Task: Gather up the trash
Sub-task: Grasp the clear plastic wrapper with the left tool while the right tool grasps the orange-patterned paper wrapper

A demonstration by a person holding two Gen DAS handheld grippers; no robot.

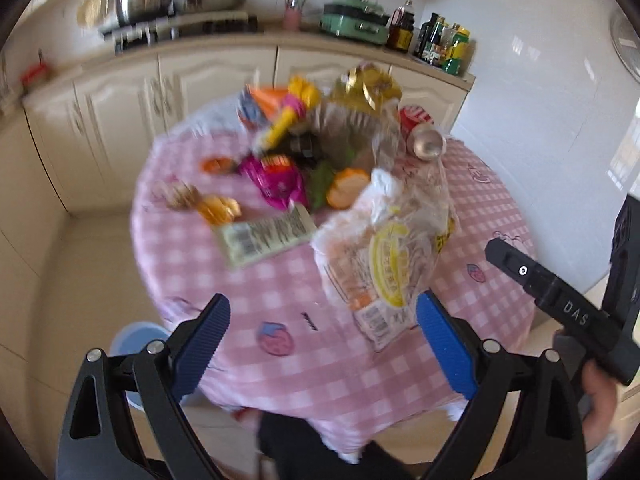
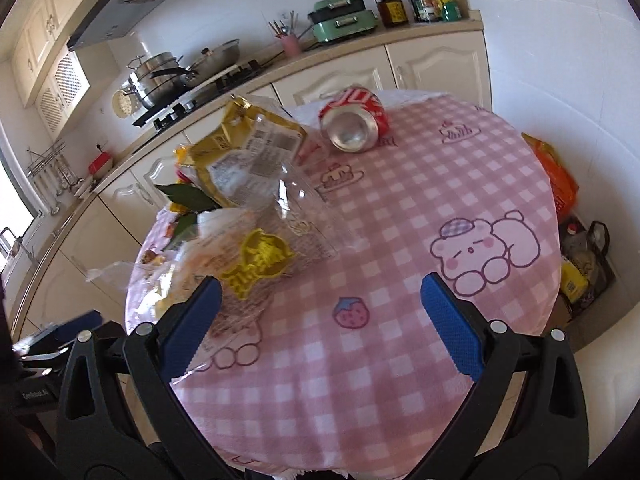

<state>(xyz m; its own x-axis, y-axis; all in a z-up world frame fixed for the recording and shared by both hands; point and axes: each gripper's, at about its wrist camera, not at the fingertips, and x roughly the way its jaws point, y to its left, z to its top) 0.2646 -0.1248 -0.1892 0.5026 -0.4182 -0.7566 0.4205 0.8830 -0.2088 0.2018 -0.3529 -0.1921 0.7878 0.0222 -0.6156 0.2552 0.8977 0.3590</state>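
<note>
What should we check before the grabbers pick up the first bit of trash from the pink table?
1. Left gripper open and empty: ok.
2. Right gripper open and empty: ok.
3. Clear bread bag lies nearest, ahead of the left gripper, not yet between its fingers: ok.
4. Red can lies on its side at the far edge, could roll: not ok.
5. Left wrist view sharp enough to aim: not ok, blurred.
6. Trash bin to drop things in: cannot tell; none clearly seen.
</note>
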